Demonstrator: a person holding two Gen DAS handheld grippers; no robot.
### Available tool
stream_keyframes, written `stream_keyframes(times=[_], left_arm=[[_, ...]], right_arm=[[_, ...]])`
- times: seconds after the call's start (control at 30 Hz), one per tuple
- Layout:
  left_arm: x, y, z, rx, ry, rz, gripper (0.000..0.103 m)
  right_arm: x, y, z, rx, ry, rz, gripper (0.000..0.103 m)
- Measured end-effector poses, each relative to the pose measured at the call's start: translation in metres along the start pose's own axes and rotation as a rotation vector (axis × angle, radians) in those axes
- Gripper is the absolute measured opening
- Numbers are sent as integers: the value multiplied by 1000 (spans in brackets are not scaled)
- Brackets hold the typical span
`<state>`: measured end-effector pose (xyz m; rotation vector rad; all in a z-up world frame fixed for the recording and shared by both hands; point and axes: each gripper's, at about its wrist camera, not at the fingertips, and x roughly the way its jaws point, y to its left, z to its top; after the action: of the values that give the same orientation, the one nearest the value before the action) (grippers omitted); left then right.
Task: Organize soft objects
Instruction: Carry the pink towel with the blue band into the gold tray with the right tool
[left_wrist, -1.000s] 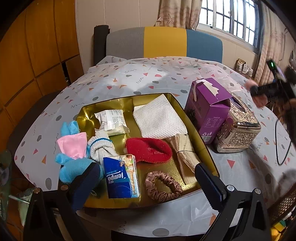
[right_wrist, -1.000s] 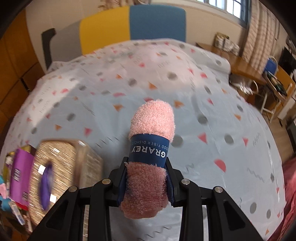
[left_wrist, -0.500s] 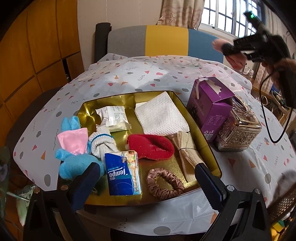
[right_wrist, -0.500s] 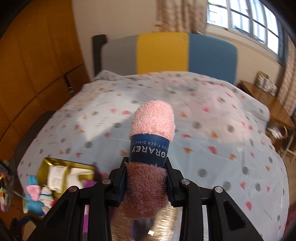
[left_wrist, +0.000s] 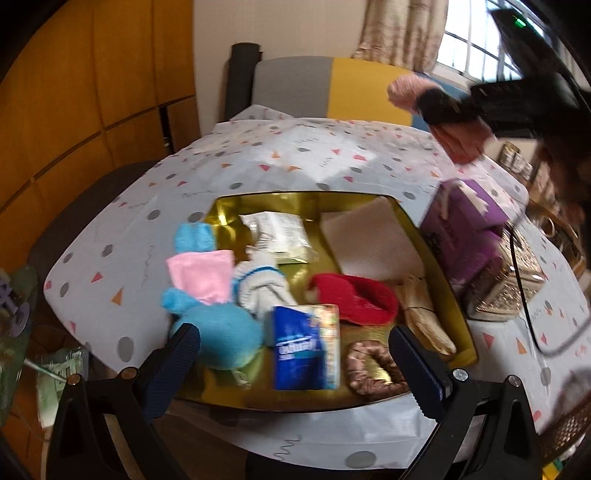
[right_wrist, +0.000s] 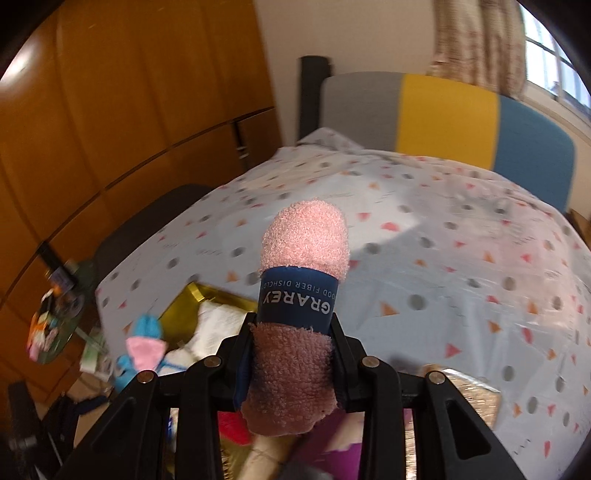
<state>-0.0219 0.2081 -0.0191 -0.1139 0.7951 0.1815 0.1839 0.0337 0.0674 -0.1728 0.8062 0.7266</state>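
Soft items fill the gold tray (left_wrist: 458, 302) between our spread, empty left fingers (left_wrist: 184, 343). Rightward, our right gripper (right_wrist: 293, 343) clenches the pink dishcloth roll (right_wrist: 303, 266), long axis along the fingers, above the tray's right edge; open room lies left-centre, we judge.

We see a tray (left_wrist: 458, 291) on the table (left_wrist: 295, 155), with a tissue pack (left_wrist: 306, 347) and a scrunchie (left_wrist: 373, 365) at its near edge. A plush toy (left_wrist: 207, 291) lies over the tray's left rim. Behind the pack sit a rolled sock (left_wrist: 260, 282) and a fuzzy cloth (left_wrist: 354, 299); a folded mesh cloth (left_wrist: 369, 240) fills the far right corner. A carton (left_wrist: 465, 236) stands just right of the tray, a tissue box (left_wrist: 506, 291) beyond it
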Motion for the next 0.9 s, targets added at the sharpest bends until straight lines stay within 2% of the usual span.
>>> stream_keyframes(times=[0.33, 0.57, 0.7, 0.9], left_arm=[[0, 43, -1, -106, 7, 75, 103], [3, 48, -2, -122, 10, 84, 103], [5, 45, -1, -117, 10, 81, 103], [10, 35, 2, -96, 10, 78, 103]], right_arm=[[29, 56, -58, -152, 119, 119, 35], [43, 83, -114, -234, 233, 194, 35], [68, 88, -133, -211, 296, 166, 35], [110, 69, -133, -82, 324, 46, 35]])
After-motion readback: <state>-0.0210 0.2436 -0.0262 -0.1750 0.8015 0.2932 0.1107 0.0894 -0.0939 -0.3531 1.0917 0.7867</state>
